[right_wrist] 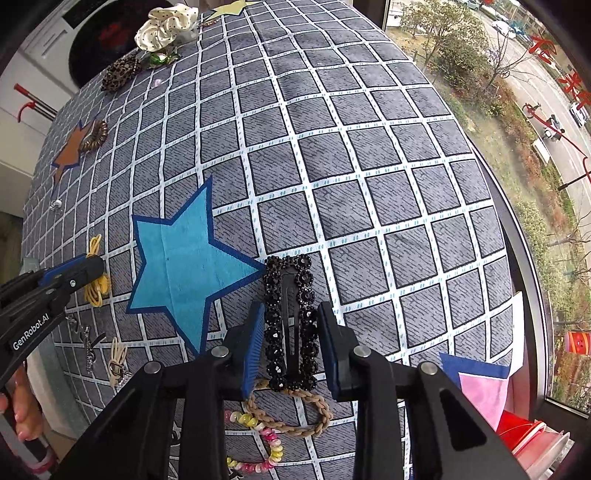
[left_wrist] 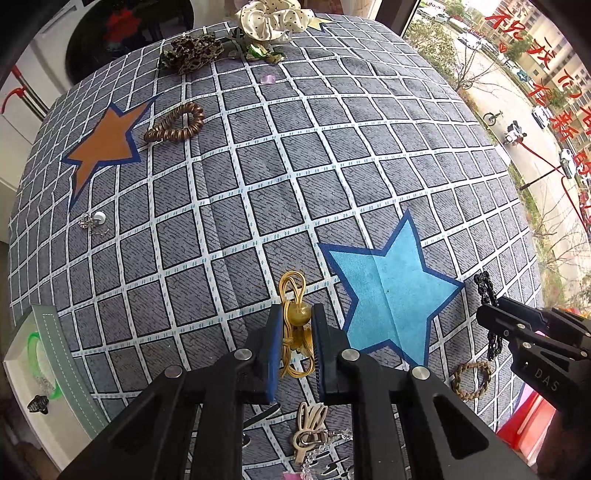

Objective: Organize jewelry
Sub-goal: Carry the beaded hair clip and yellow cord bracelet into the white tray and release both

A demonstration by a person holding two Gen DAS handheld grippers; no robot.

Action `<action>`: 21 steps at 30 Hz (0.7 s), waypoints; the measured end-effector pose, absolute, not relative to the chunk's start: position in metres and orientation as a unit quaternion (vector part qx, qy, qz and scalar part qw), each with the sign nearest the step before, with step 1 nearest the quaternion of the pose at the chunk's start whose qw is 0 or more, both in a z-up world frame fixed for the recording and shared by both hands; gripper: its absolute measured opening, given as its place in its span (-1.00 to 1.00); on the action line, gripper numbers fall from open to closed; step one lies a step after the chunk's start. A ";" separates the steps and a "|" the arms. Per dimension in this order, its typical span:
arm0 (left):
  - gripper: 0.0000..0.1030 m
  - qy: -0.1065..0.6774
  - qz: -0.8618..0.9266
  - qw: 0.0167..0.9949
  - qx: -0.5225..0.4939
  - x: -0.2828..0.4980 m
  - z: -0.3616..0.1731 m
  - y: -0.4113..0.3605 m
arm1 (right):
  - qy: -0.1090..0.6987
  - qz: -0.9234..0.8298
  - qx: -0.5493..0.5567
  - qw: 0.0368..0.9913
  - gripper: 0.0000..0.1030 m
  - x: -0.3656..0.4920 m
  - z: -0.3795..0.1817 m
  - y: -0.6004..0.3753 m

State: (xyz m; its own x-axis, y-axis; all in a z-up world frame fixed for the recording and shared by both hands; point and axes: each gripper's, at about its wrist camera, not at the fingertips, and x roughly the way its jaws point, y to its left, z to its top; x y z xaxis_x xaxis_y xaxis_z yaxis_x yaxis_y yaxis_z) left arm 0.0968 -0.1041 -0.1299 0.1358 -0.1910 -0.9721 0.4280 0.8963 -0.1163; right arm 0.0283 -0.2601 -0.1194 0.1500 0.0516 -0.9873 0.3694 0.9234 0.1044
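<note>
My left gripper (left_wrist: 294,325) is shut on a yellow beaded hair tie (left_wrist: 293,295), just left of the blue star; from the right wrist view it shows at the far left (right_wrist: 96,271). My right gripper (right_wrist: 291,334) is shut on a black beaded hair clip (right_wrist: 290,321), right of the blue star (right_wrist: 177,266); the clip also shows in the left wrist view (left_wrist: 487,291). A tan braided hair tie (right_wrist: 291,413) lies under the right gripper. A white jewelry box (left_wrist: 40,373) stands open at the left edge of the table.
On the grid tablecloth (left_wrist: 258,166) lie a brown coil hair tie (left_wrist: 175,123), a leopard scrunchie (left_wrist: 190,51), a cream dotted scrunchie (left_wrist: 271,18), a pearl earring (left_wrist: 94,219), a beige clip (left_wrist: 310,432) and a pastel coil tie (right_wrist: 266,443). A window runs along the right.
</note>
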 end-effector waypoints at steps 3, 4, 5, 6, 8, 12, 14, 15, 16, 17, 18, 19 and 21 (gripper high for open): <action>-0.57 0.617 -0.211 0.753 0.090 0.093 -0.118 -0.091 | 0.634 -0.101 0.178 0.746 -0.38 0.033 -0.107 -0.264; -0.57 0.613 -0.211 0.756 0.089 0.091 -0.115 -0.086 | 0.632 -0.099 0.183 0.747 -0.38 0.033 -0.103 -0.265; -0.57 0.610 -0.210 0.759 0.088 0.087 -0.112 -0.080 | 0.629 -0.097 0.188 0.748 -0.38 0.033 -0.100 -0.266; -0.57 0.608 -0.210 0.760 0.086 0.083 -0.112 -0.073 | 0.627 -0.096 0.193 0.748 -0.38 0.033 -0.097 -0.266; -0.58 0.606 -0.210 0.763 0.082 0.080 -0.103 -0.068 | 0.624 -0.093 0.198 0.750 -0.38 0.034 -0.093 -0.265; -0.57 0.600 -0.208 0.769 0.076 0.072 -0.099 -0.053 | 0.621 -0.088 0.205 0.751 -0.38 0.032 -0.090 -0.261; -0.57 0.596 -0.205 0.772 0.075 0.068 -0.094 -0.047 | 0.619 -0.085 0.205 0.753 -0.38 0.020 -0.083 -0.261; -0.57 0.595 -0.205 0.774 0.074 0.066 -0.092 -0.043 | 0.618 -0.082 0.205 0.754 -0.38 0.017 -0.083 -0.261; -0.57 0.595 -0.204 0.774 0.072 0.064 -0.090 -0.040 | 0.617 -0.080 0.204 0.756 -0.38 0.014 -0.083 -0.260; -0.57 0.594 -0.202 0.775 0.071 0.062 -0.088 -0.036 | 0.616 -0.079 0.202 0.757 -0.38 0.016 -0.084 -0.255; -0.57 0.593 -0.200 0.777 0.070 0.061 -0.086 -0.031 | 0.615 -0.077 0.201 0.758 -0.38 0.014 -0.082 -0.254; -0.57 0.592 -0.198 0.778 0.069 0.059 -0.084 -0.027 | 0.614 -0.075 0.200 0.760 -0.38 0.013 -0.081 -0.251; -0.57 0.592 -0.194 0.780 0.064 0.056 -0.082 -0.017 | 0.613 -0.071 0.199 0.762 -0.38 0.014 -0.077 -0.244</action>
State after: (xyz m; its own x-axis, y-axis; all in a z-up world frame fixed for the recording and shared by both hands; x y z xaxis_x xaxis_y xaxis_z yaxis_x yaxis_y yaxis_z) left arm 0.0563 -0.0166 -0.0817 0.2246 -0.2260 -0.9479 0.3779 0.9168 -0.1290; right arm 0.0143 -0.2444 -0.0774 0.2388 0.1356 -0.9616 0.3510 0.9112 0.2157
